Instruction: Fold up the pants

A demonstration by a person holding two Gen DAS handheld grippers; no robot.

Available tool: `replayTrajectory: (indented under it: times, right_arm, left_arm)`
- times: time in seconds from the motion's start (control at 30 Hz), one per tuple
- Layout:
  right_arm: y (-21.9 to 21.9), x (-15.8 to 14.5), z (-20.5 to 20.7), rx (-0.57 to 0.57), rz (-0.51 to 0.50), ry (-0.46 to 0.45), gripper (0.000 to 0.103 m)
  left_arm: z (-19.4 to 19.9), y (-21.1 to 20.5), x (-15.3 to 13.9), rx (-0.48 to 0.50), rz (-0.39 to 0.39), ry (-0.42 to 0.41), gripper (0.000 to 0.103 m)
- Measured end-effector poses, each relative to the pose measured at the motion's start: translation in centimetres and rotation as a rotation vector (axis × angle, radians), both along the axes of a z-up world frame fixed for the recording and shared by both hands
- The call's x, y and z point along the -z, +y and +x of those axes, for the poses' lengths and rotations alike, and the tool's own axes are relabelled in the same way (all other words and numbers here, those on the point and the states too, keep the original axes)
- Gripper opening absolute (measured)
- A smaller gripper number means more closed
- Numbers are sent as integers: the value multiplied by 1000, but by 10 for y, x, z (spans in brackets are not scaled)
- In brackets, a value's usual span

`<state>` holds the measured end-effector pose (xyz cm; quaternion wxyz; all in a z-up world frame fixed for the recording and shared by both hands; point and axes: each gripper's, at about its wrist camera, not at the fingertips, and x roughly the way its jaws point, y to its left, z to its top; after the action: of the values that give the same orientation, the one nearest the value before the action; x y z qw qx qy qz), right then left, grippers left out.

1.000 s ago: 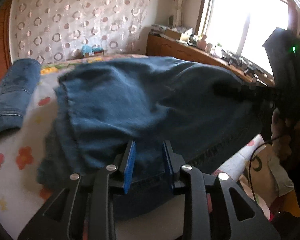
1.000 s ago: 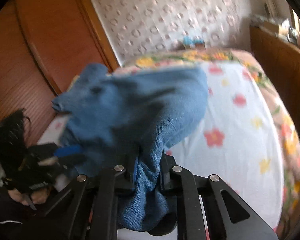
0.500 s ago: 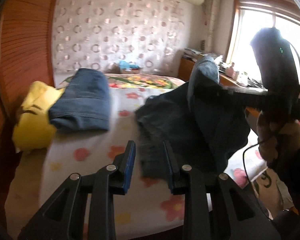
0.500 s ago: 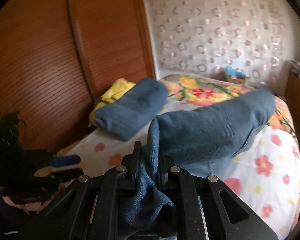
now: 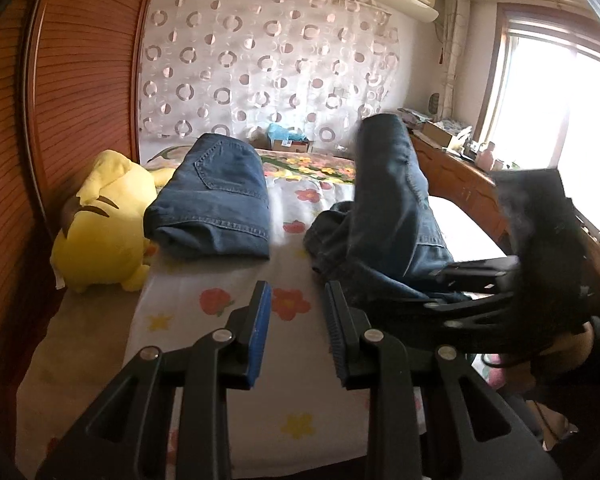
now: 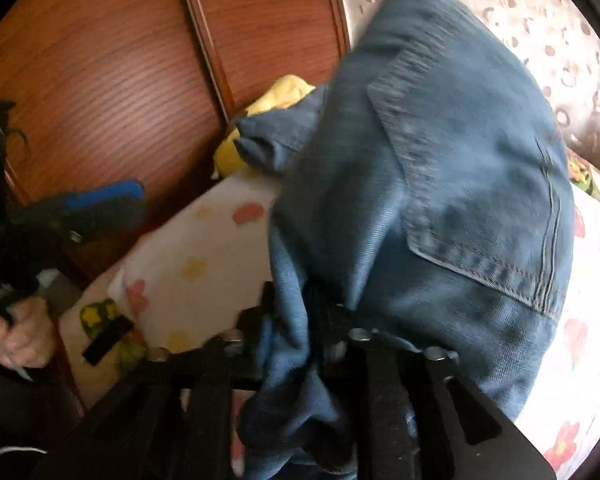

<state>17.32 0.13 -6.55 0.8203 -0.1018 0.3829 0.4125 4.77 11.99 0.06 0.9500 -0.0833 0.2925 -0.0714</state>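
Left gripper (image 5: 296, 320): jaws parted, blue pads (image 5: 260, 320) facing each other with only flowered bedsheet (image 5: 220, 360) showing between them; nothing held. Hovered above the near edge of the bed, pointing toward the far wall.

Right gripper (image 6: 300, 312): clamped on a bunch of denim from the jeans (image 6: 440, 160), cloth pinched between the two fingers and hanging down past them toward the camera. Seen from the left wrist view as a black frame (image 5: 472, 280) at the right, its tip buried in the same jeans (image 5: 388, 216).

Jeans: on the right half of the bed, partly lifted, one portion standing up tall toward the far wall, the rest heaped on the sheet below. Back pocket and its stitching turned toward the right wrist camera, somewhat blurred.

Second pair of jeans (image 5: 216, 204): already folded, lying flat on the far left of the bed, well apart from the held pair. Just beside it, further left, a yellow plush toy (image 5: 100, 236) against the wooden wardrobe (image 5: 72, 100).

Far wall covered by a curtain with ring pattern (image 5: 260, 68); bright window (image 5: 560, 120) at the right above a wooden cabinet (image 5: 460, 184).

Left gripper also visible in the right wrist view, at the left, blue pad (image 6: 104, 196) in sight, held by a hand (image 6: 16, 332).
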Motion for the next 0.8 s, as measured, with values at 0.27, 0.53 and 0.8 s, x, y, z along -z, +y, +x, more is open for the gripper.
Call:
replayTrajectory:
  times: [0.27,0.53,0.8]
  right_arm:
    - [-60,-66,-29,45,70,-147,56]
    - [-104,-76,43,217,-13,-228,56]
    - [-88,-59,116,193,-28,-162,66]
  left_arm:
    - [5,-20,-9,53,3,-26,27]
    - [41,-63,1,160,6,12,27]
    - [62,-60,49,133,56,156,27]
